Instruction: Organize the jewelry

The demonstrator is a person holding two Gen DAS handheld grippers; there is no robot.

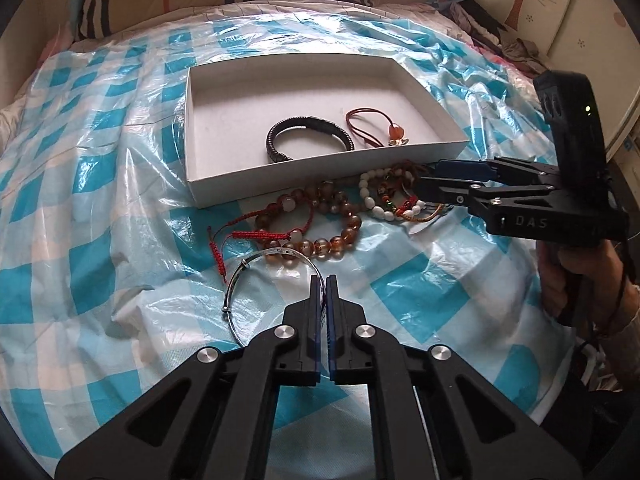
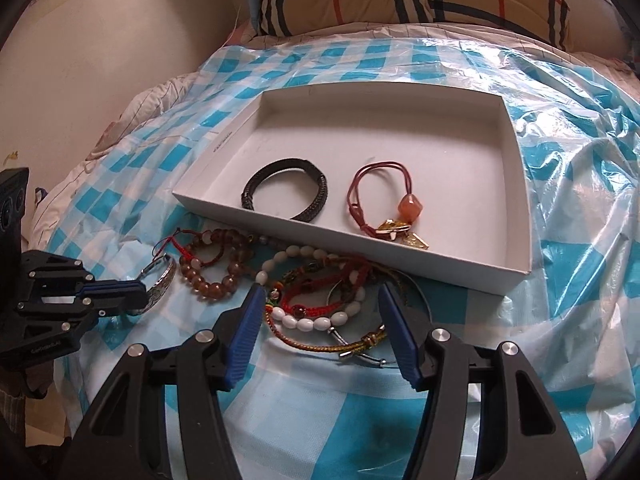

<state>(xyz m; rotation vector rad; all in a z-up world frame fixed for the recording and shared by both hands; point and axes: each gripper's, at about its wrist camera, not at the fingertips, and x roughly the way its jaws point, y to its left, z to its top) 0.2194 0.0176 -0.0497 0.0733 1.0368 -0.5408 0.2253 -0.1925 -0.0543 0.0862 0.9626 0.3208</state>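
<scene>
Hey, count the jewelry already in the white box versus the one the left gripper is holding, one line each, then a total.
In the white box: 2, the black braided bracelet and the red cord bracelet with an orange stone.
Held by the left gripper: 1, the silver bangle.
Total: 3. The tangled pile beside the box is left out; its pieces overlap too much to count.

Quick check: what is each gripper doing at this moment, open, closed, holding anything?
Left gripper: shut on the silver bangle.
Right gripper: open, holding nothing, poised over the tangled bracelets.
</scene>
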